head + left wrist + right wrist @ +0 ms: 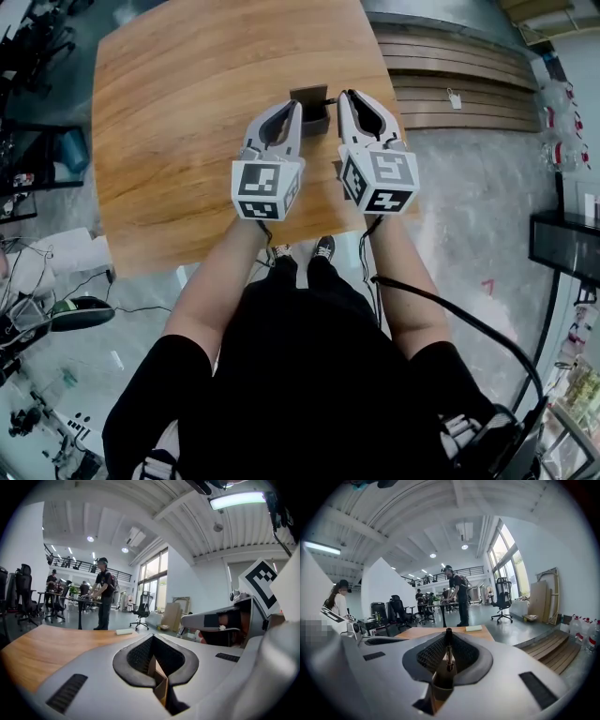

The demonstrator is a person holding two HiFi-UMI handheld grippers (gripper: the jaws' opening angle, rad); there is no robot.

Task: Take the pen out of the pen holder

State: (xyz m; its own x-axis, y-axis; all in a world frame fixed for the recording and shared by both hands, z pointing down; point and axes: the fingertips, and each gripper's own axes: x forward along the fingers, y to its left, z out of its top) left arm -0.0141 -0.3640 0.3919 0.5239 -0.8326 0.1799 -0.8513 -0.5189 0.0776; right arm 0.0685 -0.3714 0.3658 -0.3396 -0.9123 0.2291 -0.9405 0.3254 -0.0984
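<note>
A small dark brown pen holder [312, 111] stands near the front edge of the wooden table [187, 112]. My left gripper [298, 103] reaches it from the left. In the left gripper view that gripper [158, 682] is shut on the holder's brown wall [162, 692]. My right gripper [343, 96] sits at the holder's right side. In the right gripper view a dark pen [448, 651] stands upright between the shut jaws of that gripper [448, 641], and its lower end sits in the holder [440, 687]. The holder's inside is hidden.
A white pad [474, 628] lies at the table's far edge. Stacked wooden boards [459, 84] lie on the floor to the right, next to a black shelf [567, 244]. Cables and gear [56, 309] crowd the floor at the left. People stand at desks [101, 599] beyond the table.
</note>
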